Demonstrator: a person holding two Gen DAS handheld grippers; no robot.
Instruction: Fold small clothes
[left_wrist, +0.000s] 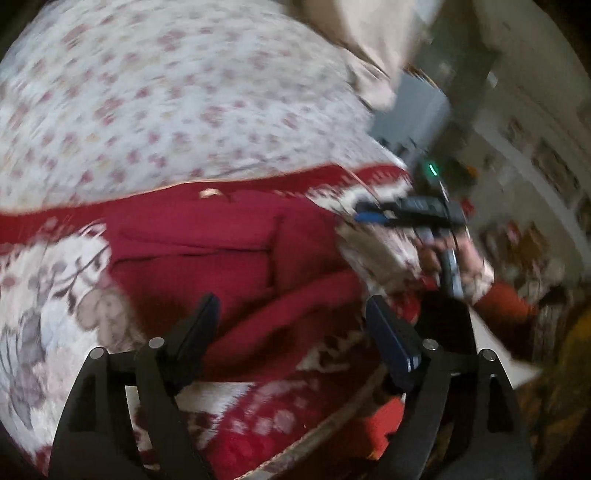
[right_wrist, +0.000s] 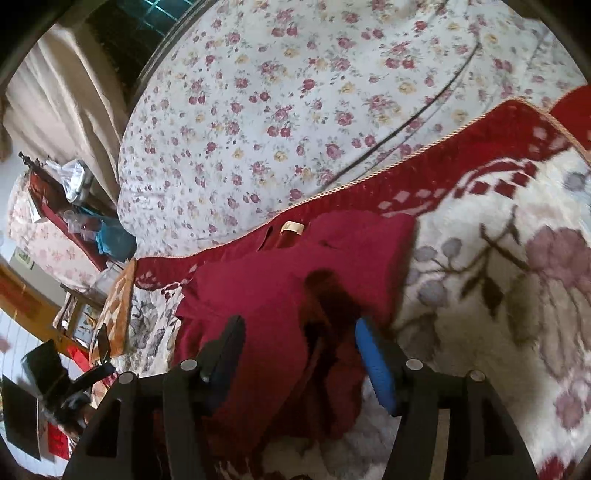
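both grippers, left gripper (left_wrist: 290, 328) and right gripper (right_wrist: 297, 350), are seen with jaws spread, nothing clamped; beyond them the red garment (right_wrist: 295, 280) is laid partly folded near the blanket (right_wrist: 498, 295) far edge, folds judged unfinished

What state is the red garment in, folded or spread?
Partly folded: the red garment lies doubled on the blanket, one sleeve crossing it.
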